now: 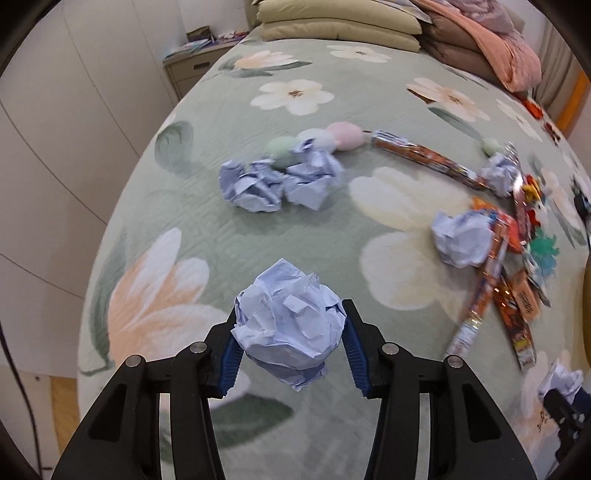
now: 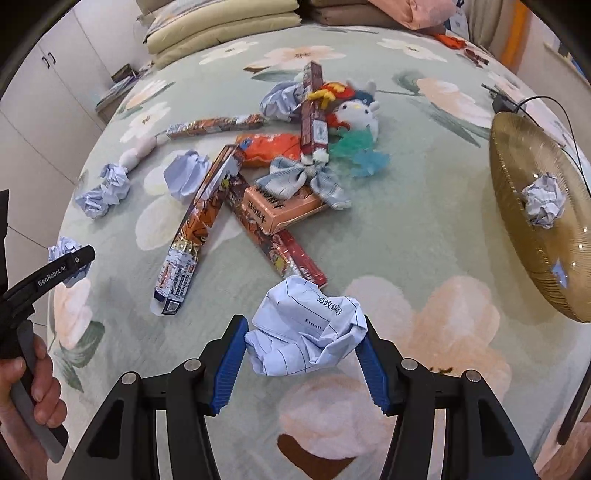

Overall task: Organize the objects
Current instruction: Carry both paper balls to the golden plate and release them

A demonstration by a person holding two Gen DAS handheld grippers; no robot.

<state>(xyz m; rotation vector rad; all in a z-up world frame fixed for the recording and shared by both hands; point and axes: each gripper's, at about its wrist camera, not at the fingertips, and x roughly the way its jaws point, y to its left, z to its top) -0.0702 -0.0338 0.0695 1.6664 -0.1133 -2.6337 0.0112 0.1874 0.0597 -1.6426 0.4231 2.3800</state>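
Left wrist: paper ball (image 1: pixel 290 328) between claw (image 1: pixel 291 345) pads.

A bed (image 1: pixel 207 236) fills both views, covered by a pale green quilt (image 2: pixel 388 229) printed with large cream and peach flowers. At the head of the bed, toward twelve o'clock in the left wrist view, lies a stack of pale yellow-green pillows (image 1: pixel 332 22), and just beside them at one o'clock a rumpled pink blanket (image 1: pixel 495 48) over brown folded bedding (image 2: pixel 351 14). At ten o'clock from the pillows stands a bedside cabinet (image 1: pixel 192 70) with papers and a small box on top. White wardrobe doors (image 1: pixel 55 129) run along the nine o'clock side; in the right wrist view, dark handles (image 2: pixel 50 59) show on them at ten o'clock.
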